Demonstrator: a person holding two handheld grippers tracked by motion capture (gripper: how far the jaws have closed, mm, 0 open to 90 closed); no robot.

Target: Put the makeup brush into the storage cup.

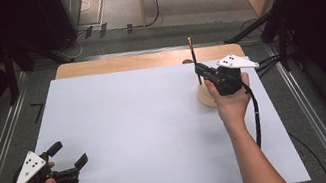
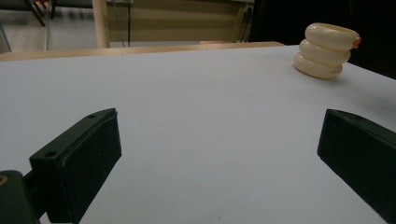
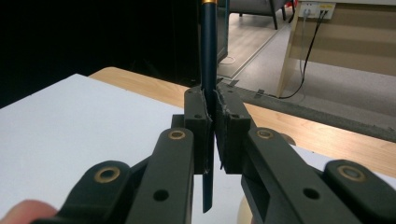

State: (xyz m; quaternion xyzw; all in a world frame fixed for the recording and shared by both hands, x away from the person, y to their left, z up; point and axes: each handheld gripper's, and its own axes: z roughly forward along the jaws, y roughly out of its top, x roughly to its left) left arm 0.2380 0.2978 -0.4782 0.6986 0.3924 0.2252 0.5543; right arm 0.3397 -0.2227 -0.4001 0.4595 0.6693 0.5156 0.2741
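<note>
The right claw [image 3: 211, 135] clamps the upright rod [image 3: 208, 56], rings [image 1: 205, 96] directly beneath; the left claw [image 1: 68, 158] gapes, idle.

Right gripper [image 3: 211, 122] jaws clamp an upright dark rod [image 3: 208, 51] (gold-banded top).

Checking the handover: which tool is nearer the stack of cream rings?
Right. The right tool, clamped on the dark rod, hangs directly above the stack of cream rings; the left tool waits far across the table.
</note>
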